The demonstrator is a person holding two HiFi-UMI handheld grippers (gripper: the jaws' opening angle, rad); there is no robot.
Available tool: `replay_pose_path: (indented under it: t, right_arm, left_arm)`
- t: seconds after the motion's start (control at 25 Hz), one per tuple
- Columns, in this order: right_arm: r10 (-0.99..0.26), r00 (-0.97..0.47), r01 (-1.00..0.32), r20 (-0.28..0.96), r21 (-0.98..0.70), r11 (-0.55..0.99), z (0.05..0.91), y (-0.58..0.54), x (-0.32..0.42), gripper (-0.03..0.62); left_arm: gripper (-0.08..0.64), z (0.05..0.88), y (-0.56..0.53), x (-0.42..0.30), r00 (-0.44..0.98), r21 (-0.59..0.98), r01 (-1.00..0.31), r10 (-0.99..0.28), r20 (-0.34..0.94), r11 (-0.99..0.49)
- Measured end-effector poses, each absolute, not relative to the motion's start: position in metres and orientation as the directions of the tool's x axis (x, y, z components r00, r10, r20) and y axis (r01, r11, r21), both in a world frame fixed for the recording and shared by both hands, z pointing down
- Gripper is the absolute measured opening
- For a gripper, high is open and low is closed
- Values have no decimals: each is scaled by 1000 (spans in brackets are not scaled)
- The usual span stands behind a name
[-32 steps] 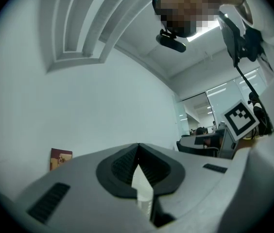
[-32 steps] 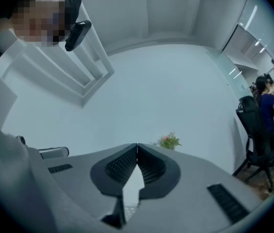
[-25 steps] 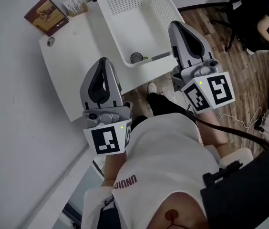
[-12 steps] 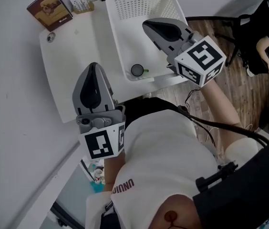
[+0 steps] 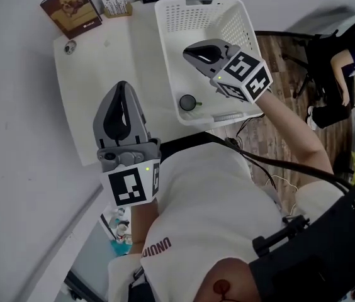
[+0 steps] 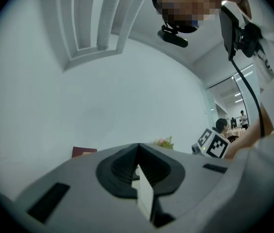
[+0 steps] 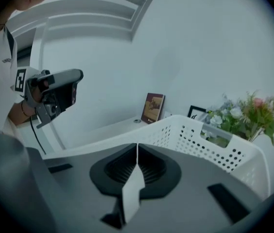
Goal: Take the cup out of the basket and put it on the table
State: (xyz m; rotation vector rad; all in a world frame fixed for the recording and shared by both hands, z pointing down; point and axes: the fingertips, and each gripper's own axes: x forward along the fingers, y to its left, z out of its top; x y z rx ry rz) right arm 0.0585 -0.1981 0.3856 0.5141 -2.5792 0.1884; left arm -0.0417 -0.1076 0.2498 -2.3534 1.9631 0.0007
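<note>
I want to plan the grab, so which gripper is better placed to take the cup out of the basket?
Right. The right gripper hangs over the basket, near the cup, jaws shut. The left gripper is outside it, over the table, also shut.

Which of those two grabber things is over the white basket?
The right gripper, held over the white basket with the cup in it. The left gripper is off to the side, by the table.
</note>
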Motion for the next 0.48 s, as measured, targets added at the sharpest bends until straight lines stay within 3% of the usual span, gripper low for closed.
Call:
replay_pose_path:
  t: [0.28, 0.4, 0.48]
  right_arm:
    - [-181, -758, -283, 627, -66, 957, 436, -180, 55, 31]
    - [-112, -730, -239, 674, -98, 966, 457, -169, 54, 102]
    - [-67, -708, -210, 703, -118, 971, 471, -161, 53, 110]
  left_arm:
    - [11, 261, -126, -45, 213, -46, -976, -977, -31, -211]
    - [11, 270, -130, -42, 215, 6, -977, -977, 15, -215]
    - [11, 272, -132, -41, 217, 15, -976, -976, 27, -217]
